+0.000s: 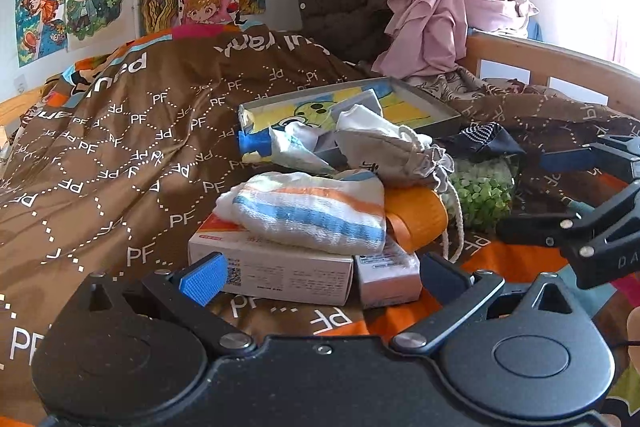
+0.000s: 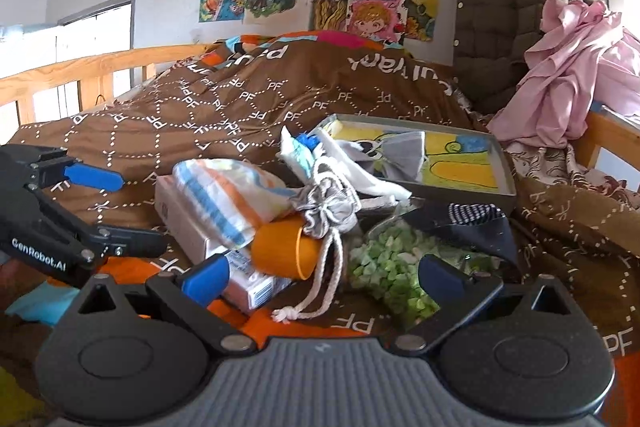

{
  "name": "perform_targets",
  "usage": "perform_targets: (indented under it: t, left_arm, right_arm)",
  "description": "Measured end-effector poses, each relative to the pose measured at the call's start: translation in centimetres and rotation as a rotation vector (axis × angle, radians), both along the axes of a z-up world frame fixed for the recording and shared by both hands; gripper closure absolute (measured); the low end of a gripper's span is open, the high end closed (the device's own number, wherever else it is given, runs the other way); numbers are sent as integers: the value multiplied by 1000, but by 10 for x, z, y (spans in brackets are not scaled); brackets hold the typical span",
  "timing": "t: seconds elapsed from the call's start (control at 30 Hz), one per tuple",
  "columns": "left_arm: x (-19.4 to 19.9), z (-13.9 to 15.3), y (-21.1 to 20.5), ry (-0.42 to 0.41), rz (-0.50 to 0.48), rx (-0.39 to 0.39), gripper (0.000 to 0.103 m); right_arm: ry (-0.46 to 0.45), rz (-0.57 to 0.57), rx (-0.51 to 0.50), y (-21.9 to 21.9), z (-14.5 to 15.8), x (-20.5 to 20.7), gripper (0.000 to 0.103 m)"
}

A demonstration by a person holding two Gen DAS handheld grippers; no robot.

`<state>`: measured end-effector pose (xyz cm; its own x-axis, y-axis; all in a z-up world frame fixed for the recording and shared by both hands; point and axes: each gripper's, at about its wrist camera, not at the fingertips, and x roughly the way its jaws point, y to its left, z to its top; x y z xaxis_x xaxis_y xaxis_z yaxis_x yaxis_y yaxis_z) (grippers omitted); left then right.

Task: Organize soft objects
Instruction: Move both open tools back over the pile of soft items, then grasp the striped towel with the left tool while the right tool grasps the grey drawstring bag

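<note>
**Soft clutter heaped on a brown quilt, both grippers empty**

Nearest the left wrist camera sat the left gripper (image 1: 322, 277), its blue-padded fingers (image 1: 204, 277) spread wide apart with nothing between them, just short of a white carton (image 1: 272, 265) lying on the brown quilt (image 1: 120, 131). On top of that carton lay a folded striped cloth (image 1: 312, 215) in white, blue and orange bands. Beside the carton, touching it, stood a smaller pinkish box (image 1: 386, 275), and behind that an orange cup (image 1: 416, 215) lay tipped on its side. A grey drawstring pouch (image 1: 396, 151) rested over the cup, its white cord hanging down toward the quilt.

From the right wrist view, the right gripper (image 2: 322, 277) was likewise open and held nothing; its fingers framed the cord's knotted end and a clear bag of green pieces (image 2: 384, 267). A dark navy garment with a striped patch (image 2: 476, 227) lay partly over that bag. Behind the heap, a shallow grey tray (image 2: 506, 171) with a yellow cartoon drawing in it held a white cloth (image 2: 376, 179) that spilled over its near rim (what else lay under the cloth I could not tell).

At the back, a quilted brown jacket (image 2: 508, 15) and a crumpled pink sheet (image 2: 572, 67) hung by the wooden bed rail (image 2: 80, 71).
</note>
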<state>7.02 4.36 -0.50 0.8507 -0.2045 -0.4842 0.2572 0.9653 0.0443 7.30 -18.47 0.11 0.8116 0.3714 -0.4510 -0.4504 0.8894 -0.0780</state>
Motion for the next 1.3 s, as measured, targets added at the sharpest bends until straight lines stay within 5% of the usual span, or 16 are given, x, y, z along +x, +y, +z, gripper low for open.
perform_targets:
  t: [0.5, 1.03, 1.3]
  left_arm:
    - [11, 3, 12, -14, 16, 18, 1]
    - [59, 7, 18, 8, -3, -56, 1]
    - [75, 4, 13, 14, -47, -5, 3]
  right_arm:
    - [-18, 22, 29, 9, -8, 7, 0]
    - [-87, -34, 88, 18, -1, 54, 1]
    - [-72, -45, 90, 23, -6, 78, 20]
